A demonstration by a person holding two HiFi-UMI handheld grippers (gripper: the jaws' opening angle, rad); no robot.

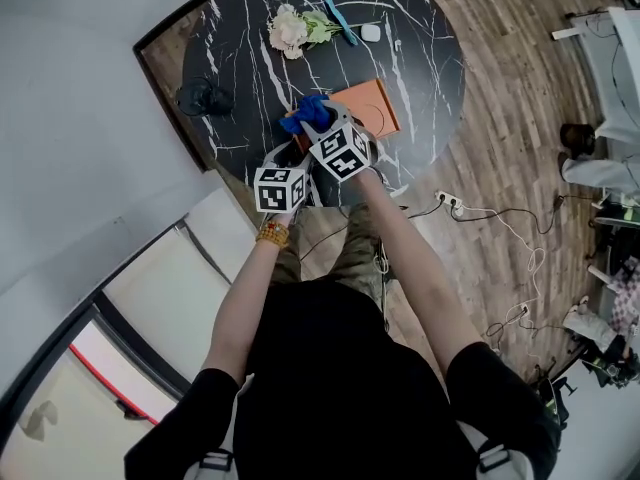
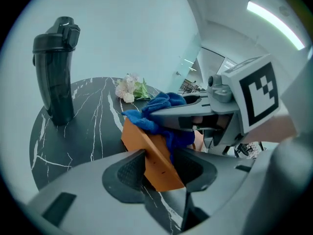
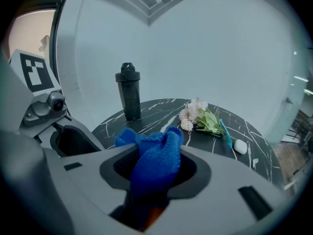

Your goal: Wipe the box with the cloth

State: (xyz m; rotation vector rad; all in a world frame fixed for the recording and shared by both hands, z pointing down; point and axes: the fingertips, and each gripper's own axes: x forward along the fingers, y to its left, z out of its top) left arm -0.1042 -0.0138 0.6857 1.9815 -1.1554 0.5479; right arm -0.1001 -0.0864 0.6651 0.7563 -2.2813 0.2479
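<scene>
Grips one corner of the box (image 2: 146, 151) with the left gripper (image 2: 160, 166), textured dark pads pressed on either side of it. Thin, flat and rectangular, that box, smooth orange with sharp edges, running forward and to the left from the jaws over the table (image 2: 93, 131).

Clamps the cloth (image 3: 155, 155) in the right gripper (image 3: 155, 168), jaws closed on its bunched middle. Soft looped terry, bright blue, bulging up past the fingertips and hanging down between them. Under the jaws, below the cloth, a sliver of orange. From the left gripper view, cloth wadded on the box's upper edge, just ahead of the left jaws, with the right gripper reaching in from the right.

Beyond both tools, a round tabletop of polished black stone with white veins. Ahead and left of the right gripper, a tall dark cylindrical bottle (image 3: 128, 92) with a flip lid, upright. Ahead and right, pale pink flowers (image 3: 195, 114) with green leaves, lying flat; just past them a slim teal stick (image 3: 226, 131) and a small white oval object (image 3: 240, 146).

Count: two grippers, one box, one cloth, one bottle, one bunch of flowers, one stick, one white oval.
</scene>
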